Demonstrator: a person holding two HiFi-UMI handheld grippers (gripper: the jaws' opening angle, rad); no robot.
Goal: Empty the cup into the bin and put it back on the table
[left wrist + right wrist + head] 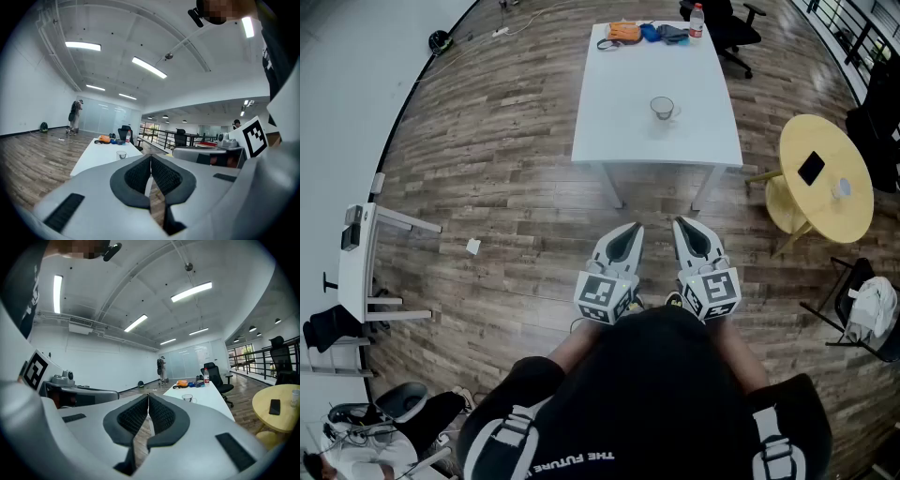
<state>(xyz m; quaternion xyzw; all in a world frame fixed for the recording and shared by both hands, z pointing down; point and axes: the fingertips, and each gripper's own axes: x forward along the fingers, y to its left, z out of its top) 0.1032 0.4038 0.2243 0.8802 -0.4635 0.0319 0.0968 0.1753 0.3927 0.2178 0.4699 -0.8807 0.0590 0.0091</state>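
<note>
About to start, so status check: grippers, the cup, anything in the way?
Left gripper and right gripper both shut, empty, short of the table. Cup upright on it, untouched. Nothing in the way; no bin in view.

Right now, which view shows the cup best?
Head view: the cup is seen whole from above, standing alone on a bare part of the white table. In the left gripper view the cup is tiny and distant. In the right gripper view the cup is small and side-on.
</note>
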